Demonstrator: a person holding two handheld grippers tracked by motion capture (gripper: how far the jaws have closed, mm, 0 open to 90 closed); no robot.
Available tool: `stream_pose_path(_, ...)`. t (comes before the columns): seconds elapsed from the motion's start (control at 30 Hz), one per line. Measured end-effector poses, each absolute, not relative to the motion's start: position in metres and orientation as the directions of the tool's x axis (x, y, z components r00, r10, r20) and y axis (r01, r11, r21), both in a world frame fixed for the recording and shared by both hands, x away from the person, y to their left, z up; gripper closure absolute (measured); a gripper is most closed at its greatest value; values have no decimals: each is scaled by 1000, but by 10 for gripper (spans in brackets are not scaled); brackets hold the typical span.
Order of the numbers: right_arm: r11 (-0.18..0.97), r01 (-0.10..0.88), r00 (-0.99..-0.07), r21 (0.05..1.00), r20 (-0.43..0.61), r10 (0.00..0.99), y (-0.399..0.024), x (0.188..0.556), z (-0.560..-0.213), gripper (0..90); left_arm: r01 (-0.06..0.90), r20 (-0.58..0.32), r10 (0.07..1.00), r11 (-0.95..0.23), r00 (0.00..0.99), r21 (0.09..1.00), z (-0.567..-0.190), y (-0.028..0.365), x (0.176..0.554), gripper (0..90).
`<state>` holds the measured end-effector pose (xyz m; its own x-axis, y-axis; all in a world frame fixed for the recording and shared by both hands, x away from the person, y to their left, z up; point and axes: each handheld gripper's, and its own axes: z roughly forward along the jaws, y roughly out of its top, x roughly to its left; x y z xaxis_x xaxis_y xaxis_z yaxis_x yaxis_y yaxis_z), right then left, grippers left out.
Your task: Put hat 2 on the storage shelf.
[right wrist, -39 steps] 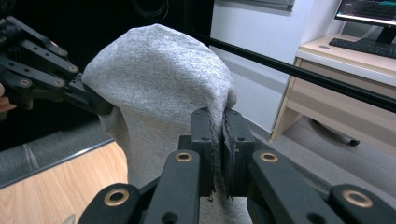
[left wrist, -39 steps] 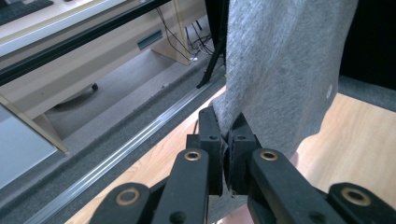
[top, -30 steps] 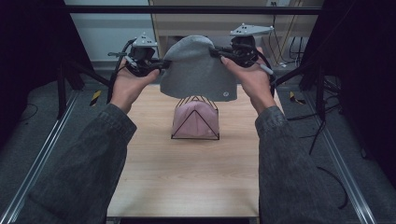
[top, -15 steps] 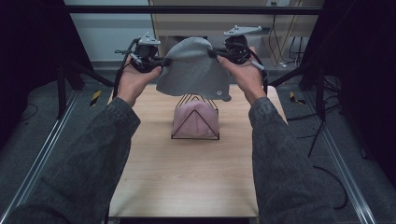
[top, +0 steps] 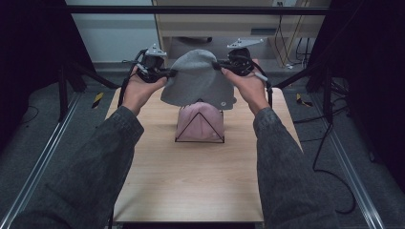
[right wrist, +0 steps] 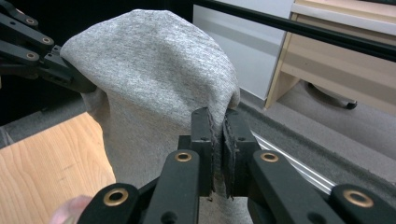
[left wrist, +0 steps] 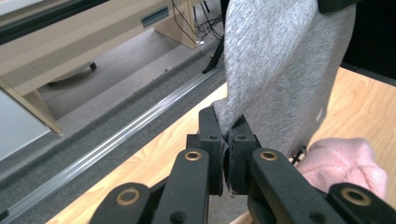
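grey hat held spread above the pink hat on its stand

nearest the person, the front stretch of the table (top: 191, 186) lies bare, which leaves room for the forearms. beyond that stands the wire stand (top: 199, 128) with a pink hat (top: 198, 121) draped over it; it serves as the landmark here. just above and a little behind the stand hangs the grey hat (top: 198, 81), its lower edge close over the pink crown, apparently so it can go down over the same frame. left of the stand, the left gripper (top: 167, 74) has its fingers (left wrist: 212, 149) closed tight on the hat's edge. right of the stand, the right gripper (top: 218, 67) pinches the opposite edge, fingers (right wrist: 203, 144) shut on the fabric. gripping both sides keeps the opening spread and level. farther back is a wooden cabinet (top: 215, 24).
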<state>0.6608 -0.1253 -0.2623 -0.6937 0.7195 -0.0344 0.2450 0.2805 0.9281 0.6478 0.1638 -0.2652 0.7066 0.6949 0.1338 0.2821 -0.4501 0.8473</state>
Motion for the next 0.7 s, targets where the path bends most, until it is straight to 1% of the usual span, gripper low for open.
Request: stream_pose_path(0.7, 296, 305, -692, 905, -3, 722, -131, 652, -301, 848, 323, 105, 677, -474, 729, 819, -302, 156, 643, 872)
